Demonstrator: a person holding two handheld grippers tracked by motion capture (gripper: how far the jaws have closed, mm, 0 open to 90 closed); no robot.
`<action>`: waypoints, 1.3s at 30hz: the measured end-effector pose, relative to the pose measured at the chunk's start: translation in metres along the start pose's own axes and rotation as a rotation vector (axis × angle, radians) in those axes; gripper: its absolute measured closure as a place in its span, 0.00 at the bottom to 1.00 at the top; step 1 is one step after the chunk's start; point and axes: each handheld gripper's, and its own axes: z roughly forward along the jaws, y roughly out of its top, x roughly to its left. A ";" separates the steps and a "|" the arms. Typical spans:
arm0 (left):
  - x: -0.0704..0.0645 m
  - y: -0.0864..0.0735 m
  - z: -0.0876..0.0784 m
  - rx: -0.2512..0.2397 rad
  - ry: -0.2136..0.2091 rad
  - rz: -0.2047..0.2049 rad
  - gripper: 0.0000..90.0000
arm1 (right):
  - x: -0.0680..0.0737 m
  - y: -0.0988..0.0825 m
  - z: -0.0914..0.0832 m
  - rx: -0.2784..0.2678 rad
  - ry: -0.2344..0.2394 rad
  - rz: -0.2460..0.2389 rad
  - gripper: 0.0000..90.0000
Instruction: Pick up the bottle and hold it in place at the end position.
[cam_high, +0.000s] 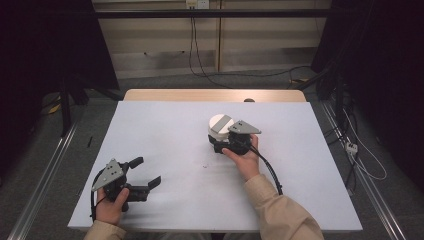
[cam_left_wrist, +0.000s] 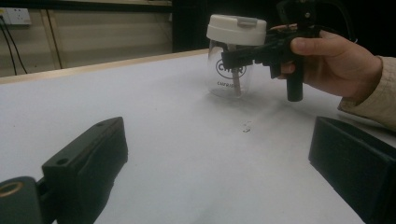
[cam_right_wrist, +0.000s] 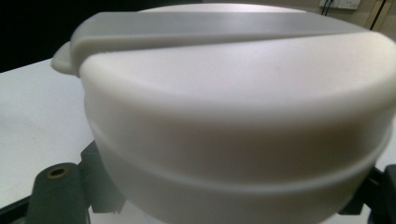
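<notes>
White plastic caps the clear jar (cam_high: 220, 131), a broad lid (cam_left_wrist: 236, 29) with a grey strip across its top, and the jar stands upright on the pale counter (cam_high: 165, 130) with dark lettering on its glass-like wall. All places here are given from that jar. The right claw (cam_high: 223, 143) sits hard against the jar on the person's side, its 2 black jaws closed on the body just under the lid; from the left claw's camera the jaws appear to clasp the wall level, and the right claw's own camera looks straight into the lid's side. The right hand (cam_high: 243, 157) holds it there. The left claw (cam_high: 145, 172) rests on the counter well apart from the jar, toward the near left corner, its 2 jaws spread wide with nothing between them, the left hand (cam_high: 111, 202) behind it.

The step in hand looks like securing the jar, perhaps to lift it or to steady it for the lid. To do this well, I would keep the grip level and below the lid's rim, so the jaws bear on the wall and not on the lid's edge. Smooth plastic could slip or tilt, so any lift should go straight up and slowly. A small dark speck (cam_left_wrist: 246, 126) lies on the counter near the jar and needs no attention.
</notes>
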 end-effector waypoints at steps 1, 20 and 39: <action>0.000 0.000 0.000 0.000 0.000 -0.002 0.05 | 0.000 0.000 0.000 0.001 -0.001 0.000 0.21; 0.000 -0.001 0.000 0.000 -0.001 -0.007 0.05 | 0.003 -0.001 0.006 0.008 0.003 -0.001 0.21; 0.000 -0.001 0.000 0.003 -0.002 -0.004 0.05 | 0.005 -0.005 0.009 0.018 0.002 -0.020 0.21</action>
